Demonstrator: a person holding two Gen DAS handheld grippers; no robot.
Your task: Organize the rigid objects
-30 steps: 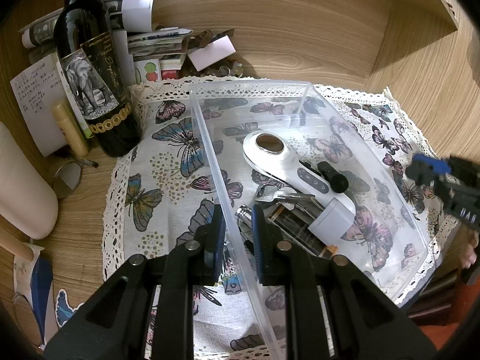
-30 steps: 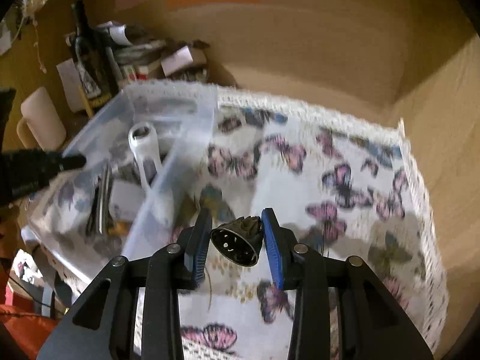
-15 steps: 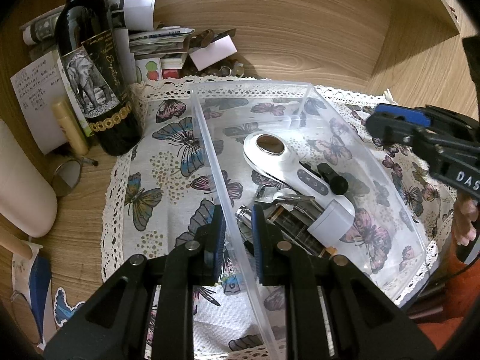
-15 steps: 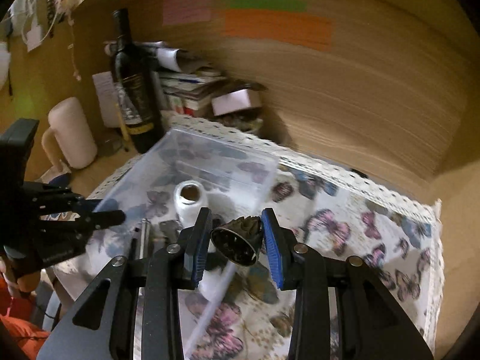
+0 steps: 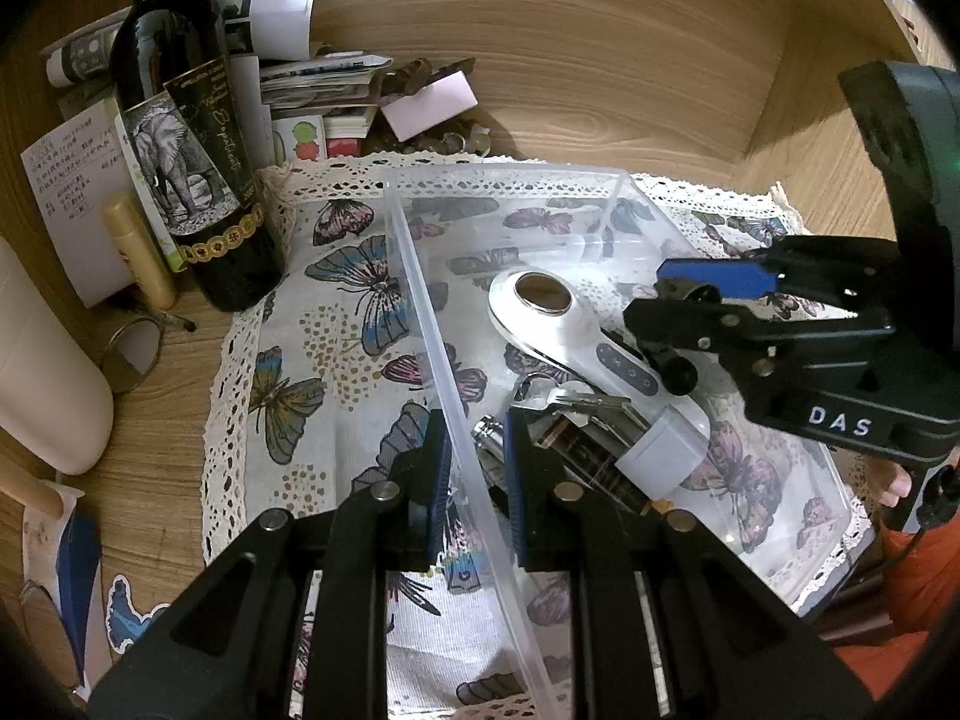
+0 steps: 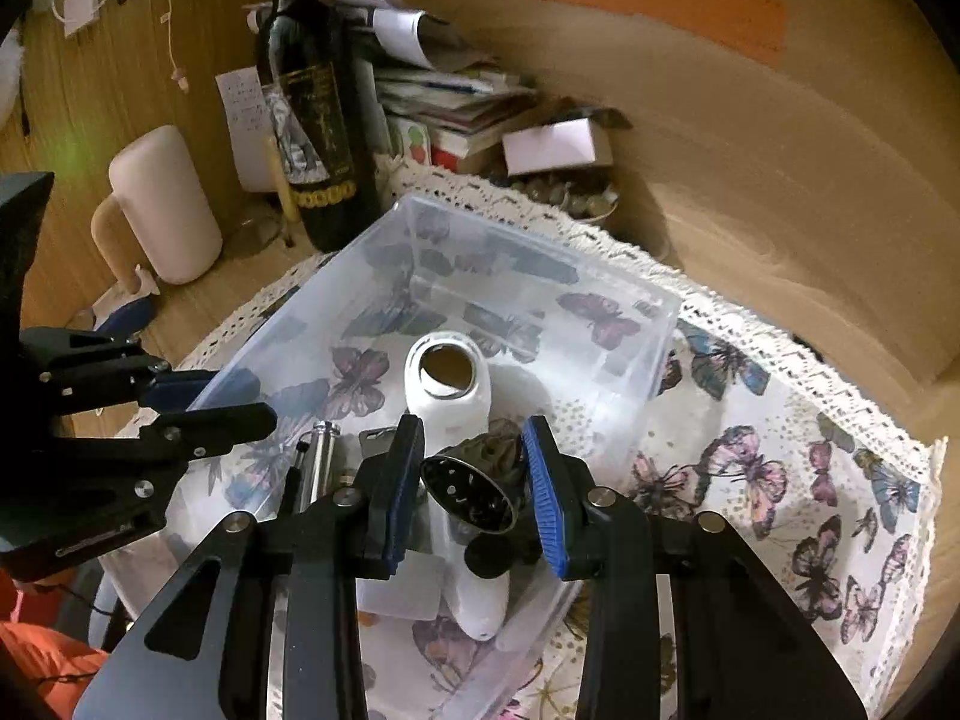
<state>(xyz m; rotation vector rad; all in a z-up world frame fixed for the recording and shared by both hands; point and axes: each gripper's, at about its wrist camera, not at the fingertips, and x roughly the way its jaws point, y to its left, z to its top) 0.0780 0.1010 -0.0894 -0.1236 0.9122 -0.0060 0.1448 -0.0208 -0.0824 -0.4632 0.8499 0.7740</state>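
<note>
A clear plastic bin [image 5: 414, 276] [image 6: 540, 264] sits on a butterfly cloth. In it lie a white handheld device [image 5: 564, 324] [image 6: 450, 384], keys [image 5: 576, 399], a metal cylinder [image 6: 321, 462] and a white block [image 5: 660, 450]. My left gripper [image 5: 471, 468] [image 6: 210, 402] is shut on the bin's near wall. My right gripper [image 6: 474, 480] [image 5: 678, 294] is shut on a dark cone-shaped metal piece [image 6: 474, 477] and holds it above the bin's contents.
A wine bottle [image 5: 192, 138] [image 6: 312, 114] stands left of the bin, with stacked papers [image 5: 324, 78] and a white box [image 6: 552, 144] behind. A pale mug [image 6: 162, 204] stands at the left. Wooden walls close the back and right.
My right gripper has carried the cone piece left, from over the cloth to above the inside of the bin. My left gripper has stayed clamped on the bin wall.
</note>
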